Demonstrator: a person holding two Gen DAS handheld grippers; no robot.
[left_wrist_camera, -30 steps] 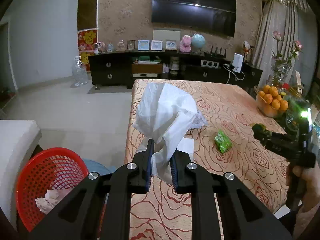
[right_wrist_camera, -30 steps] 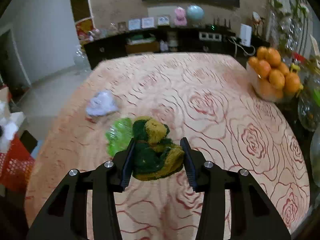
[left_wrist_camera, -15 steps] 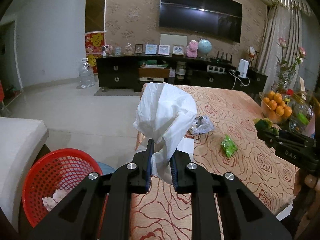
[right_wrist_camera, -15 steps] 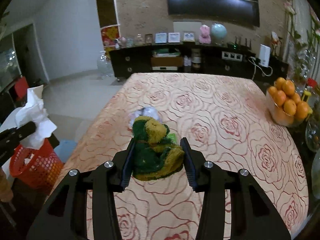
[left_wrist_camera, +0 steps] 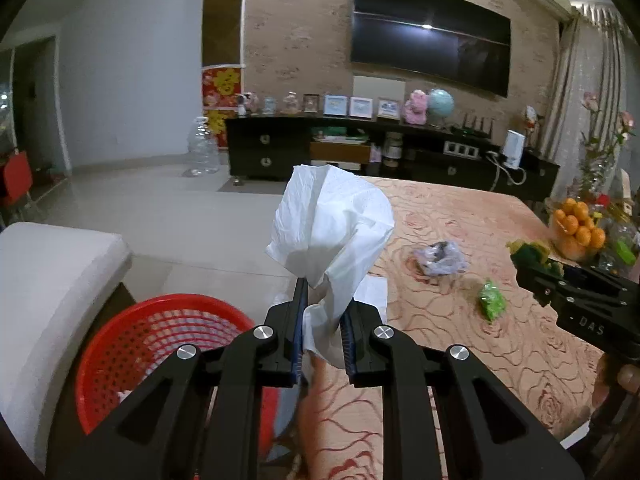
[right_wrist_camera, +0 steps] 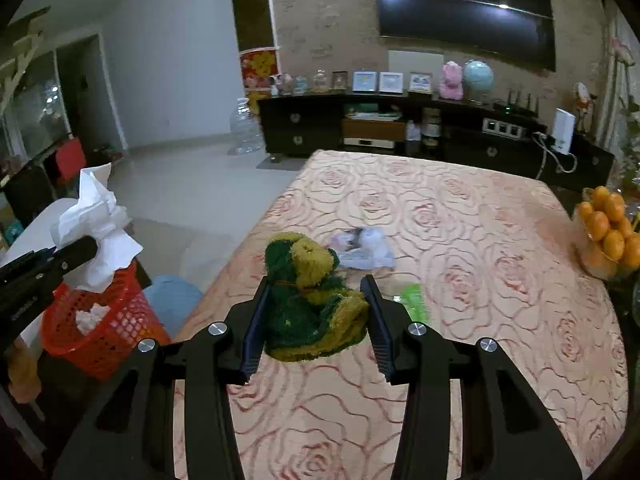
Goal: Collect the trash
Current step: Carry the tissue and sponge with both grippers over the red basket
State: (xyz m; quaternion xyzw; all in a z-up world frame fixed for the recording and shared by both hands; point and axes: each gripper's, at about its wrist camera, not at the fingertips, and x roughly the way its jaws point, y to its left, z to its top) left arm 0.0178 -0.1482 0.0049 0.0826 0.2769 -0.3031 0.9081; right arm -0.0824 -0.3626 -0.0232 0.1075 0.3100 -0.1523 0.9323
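Flanking a rose-patterned table (right_wrist_camera: 460, 240) in a living room, left tongs (left_wrist_camera: 323, 332) pinching tissue (left_wrist_camera: 332, 232), right tongs (right_wrist_camera: 316, 320) clasping sponge (right_wrist_camera: 312, 304).

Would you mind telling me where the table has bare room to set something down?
The table's far half, from the clear plastic wrapper back to the TV cabinet, looks bare; so does the near strip by the right gripper. It is crowded around that wrapper and the green wrapper, and by the orange bowl.
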